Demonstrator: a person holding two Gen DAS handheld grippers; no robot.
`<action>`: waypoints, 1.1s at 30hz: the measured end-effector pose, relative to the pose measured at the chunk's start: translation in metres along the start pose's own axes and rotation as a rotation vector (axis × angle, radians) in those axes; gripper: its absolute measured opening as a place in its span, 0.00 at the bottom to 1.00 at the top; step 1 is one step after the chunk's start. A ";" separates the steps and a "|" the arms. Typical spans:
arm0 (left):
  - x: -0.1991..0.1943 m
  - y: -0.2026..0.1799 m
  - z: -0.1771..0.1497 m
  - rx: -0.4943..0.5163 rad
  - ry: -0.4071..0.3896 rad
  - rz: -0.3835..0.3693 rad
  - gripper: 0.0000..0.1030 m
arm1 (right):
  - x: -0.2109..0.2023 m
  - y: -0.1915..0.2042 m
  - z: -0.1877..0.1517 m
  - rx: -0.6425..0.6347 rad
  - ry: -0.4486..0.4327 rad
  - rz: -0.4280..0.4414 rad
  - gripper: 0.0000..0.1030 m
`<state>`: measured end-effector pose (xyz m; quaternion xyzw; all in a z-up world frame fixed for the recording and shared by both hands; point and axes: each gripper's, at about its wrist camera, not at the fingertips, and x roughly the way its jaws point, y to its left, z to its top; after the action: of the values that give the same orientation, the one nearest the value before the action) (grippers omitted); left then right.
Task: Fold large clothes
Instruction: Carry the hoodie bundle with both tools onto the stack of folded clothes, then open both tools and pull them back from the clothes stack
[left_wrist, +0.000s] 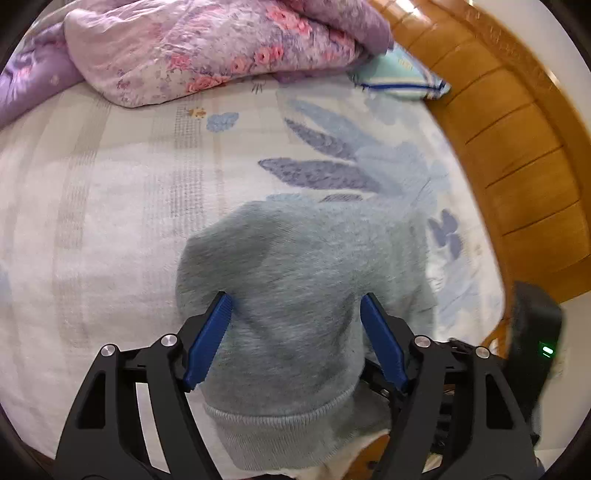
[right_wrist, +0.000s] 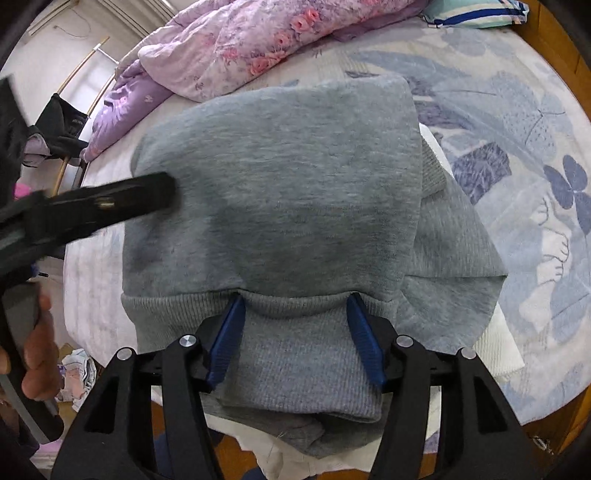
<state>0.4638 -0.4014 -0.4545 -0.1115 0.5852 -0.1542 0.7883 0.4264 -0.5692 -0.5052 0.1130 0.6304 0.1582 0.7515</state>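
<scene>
A grey sweatshirt (right_wrist: 280, 192) lies folded into a thick bundle on the bed, its ribbed hem (right_wrist: 295, 354) toward me. My right gripper (right_wrist: 295, 306) is open, its blue fingers straddling the hem just above the cloth. My left gripper (left_wrist: 295, 306) is open over the same grey sweatshirt (left_wrist: 295, 277), fingers on either side of it; the ribbed hem (left_wrist: 273, 417) shows below. The left gripper also appears as a blurred black shape in the right wrist view (right_wrist: 103, 210) at the garment's left edge.
The bed sheet (left_wrist: 110, 206) is white with blue leaf prints. A pink and purple floral quilt (left_wrist: 207, 48) is heaped at the far side, next to a striped pillow (left_wrist: 402, 77). A wooden headboard (left_wrist: 517, 147) curves along the right. White fabric (right_wrist: 498, 343) lies under the sweatshirt.
</scene>
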 end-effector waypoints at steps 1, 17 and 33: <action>-0.005 0.002 -0.003 -0.010 -0.005 -0.003 0.76 | -0.002 0.002 -0.001 0.002 0.008 -0.019 0.55; -0.061 0.111 -0.093 -0.213 0.056 0.083 0.95 | -0.042 0.124 -0.019 -0.132 -0.048 -0.349 0.74; -0.196 0.219 -0.142 -0.035 -0.010 0.114 0.95 | -0.056 0.319 -0.093 -0.017 -0.162 -0.508 0.90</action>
<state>0.3006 -0.1242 -0.4000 -0.0925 0.5892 -0.0982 0.7967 0.2956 -0.2983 -0.3526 -0.0431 0.5748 -0.0399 0.8162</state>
